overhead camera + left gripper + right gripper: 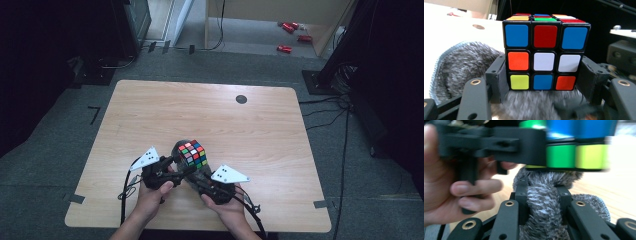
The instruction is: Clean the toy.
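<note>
Puzzle cube (576,142) blurred and cut off at the top edge, grey furry pouch (539,106) smeared beneath it, red floor items (291,35) too small to identify

far and side tabletop (150,110) bare, easy passage there. near edge crowded: cube (193,154), grey furry pouch (192,172) and both tools, left tool (172,162), right tool (197,182), packed together, no gap.

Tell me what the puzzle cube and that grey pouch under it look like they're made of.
Puzzle cube: likely hard plastic, glossy; a black frame with smooth coloured tiles catching light. Grey pouch: apparently soft fuzzy fabric, faux fur maybe; the mottled nap shows loose fibres, and a zipper-like toothed edge runs along one side.
</note>
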### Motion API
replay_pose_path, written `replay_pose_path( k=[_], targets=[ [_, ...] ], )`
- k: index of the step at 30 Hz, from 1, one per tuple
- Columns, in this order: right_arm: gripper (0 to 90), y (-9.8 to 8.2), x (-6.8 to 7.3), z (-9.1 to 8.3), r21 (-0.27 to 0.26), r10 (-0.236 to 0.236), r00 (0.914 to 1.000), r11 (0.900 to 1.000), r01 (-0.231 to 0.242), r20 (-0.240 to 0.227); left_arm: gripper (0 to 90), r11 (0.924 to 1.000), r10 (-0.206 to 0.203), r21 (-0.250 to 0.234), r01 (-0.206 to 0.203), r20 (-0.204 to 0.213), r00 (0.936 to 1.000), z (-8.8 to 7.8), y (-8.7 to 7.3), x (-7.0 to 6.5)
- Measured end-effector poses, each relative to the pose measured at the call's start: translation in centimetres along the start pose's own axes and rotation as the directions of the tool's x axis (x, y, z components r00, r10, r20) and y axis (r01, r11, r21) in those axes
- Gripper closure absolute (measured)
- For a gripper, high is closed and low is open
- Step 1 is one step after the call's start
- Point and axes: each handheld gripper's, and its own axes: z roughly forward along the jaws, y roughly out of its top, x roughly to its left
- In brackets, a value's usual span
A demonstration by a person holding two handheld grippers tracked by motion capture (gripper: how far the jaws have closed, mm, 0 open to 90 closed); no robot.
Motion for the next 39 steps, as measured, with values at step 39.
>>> replay_pose_path(
  k=[39],
  targets=[
    [71.8,0.5,-1.3,-1.2,-0.040,0.060,0.9933,0.998,-0.056,0.099,35.4,1.0000,0.002,0.005,-0.002,-0.005,1.0000,0.0,0.0,0.1]
  ],
)
